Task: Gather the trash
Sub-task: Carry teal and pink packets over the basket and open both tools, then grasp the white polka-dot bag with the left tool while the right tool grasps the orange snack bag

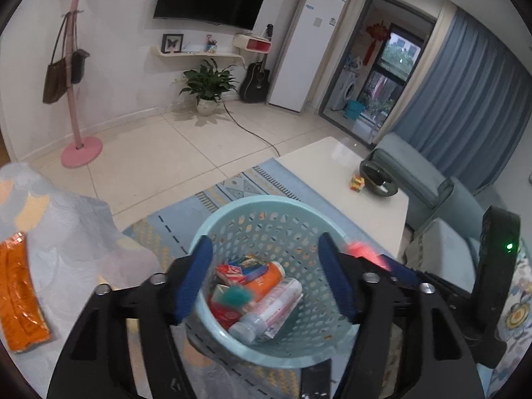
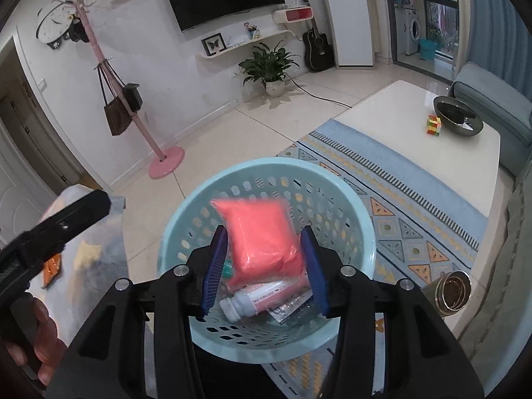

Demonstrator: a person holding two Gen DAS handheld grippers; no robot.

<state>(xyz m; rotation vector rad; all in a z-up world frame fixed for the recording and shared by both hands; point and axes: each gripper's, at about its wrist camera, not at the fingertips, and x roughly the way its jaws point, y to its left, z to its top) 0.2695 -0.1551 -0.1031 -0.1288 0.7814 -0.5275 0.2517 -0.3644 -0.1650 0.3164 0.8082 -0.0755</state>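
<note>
A light blue perforated basket (image 1: 232,342) (image 2: 186,219) stands on the patterned rug. It holds a white bottle (image 1: 266,312) (image 2: 256,299), an orange tube (image 1: 266,279) and small cartons (image 1: 242,269). My right gripper (image 2: 264,266) hovers over the basket with its blue pads around a pink plastic packet (image 2: 262,232); the pads look a little apart from it. My left gripper (image 1: 266,282) is open and empty above the basket. An orange wrapper (image 1: 20,292) lies on the grey cloth at the left.
A white coffee table (image 2: 415,126) carries a dark bowl (image 2: 457,116) and a coloured cube (image 2: 434,125). A metal cup (image 2: 454,292) stands at the right. A pink coat stand (image 2: 166,163), a plant (image 2: 269,66) and a sofa (image 1: 432,179) surround the floor.
</note>
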